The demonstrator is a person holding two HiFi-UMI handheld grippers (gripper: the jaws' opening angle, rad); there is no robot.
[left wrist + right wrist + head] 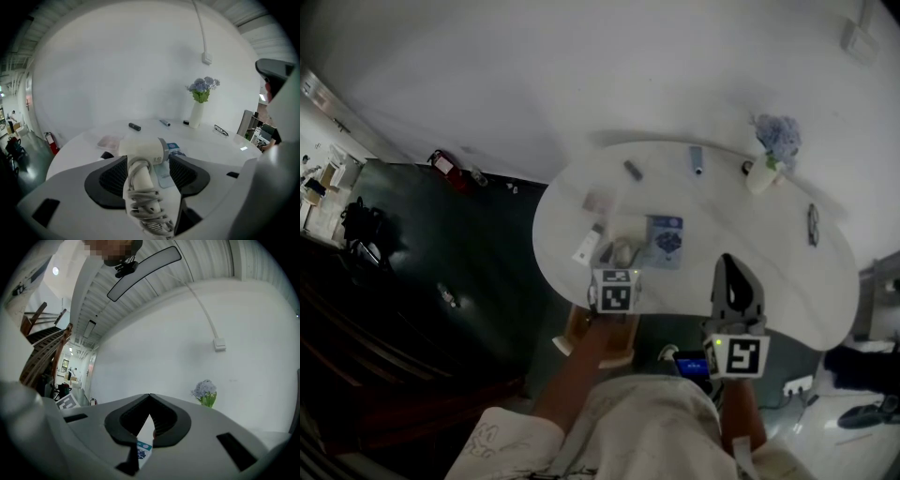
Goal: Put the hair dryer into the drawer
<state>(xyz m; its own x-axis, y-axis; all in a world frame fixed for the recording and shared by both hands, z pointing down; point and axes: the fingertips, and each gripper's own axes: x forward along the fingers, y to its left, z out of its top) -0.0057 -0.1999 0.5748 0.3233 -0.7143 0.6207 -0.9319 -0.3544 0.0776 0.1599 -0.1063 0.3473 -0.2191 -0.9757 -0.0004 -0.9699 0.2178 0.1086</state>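
Dryer (140, 149) lies on the table (225, 147), with its handle and wound cord (146, 208) between the left gripper's (147, 161) fingers, which stand wide and unclamped. Right gripper (150, 401) fingers are closed and empty.

Risk: closing on loose cord coils instead of the handle would give a soft grip. The dryer could then slip, or the cord snag at the drawer (574, 330).

The hair dryer (140, 151) lies on the near left part of the table (787, 281), between the jaws of the left tool (147, 158). A booklet (666, 241) is just right of it. Two pens (633, 170) lie farther back. The vase (761, 176) stands far right, with glasses (813, 225) to its right. The drawer (569, 333) sits under the near edge.
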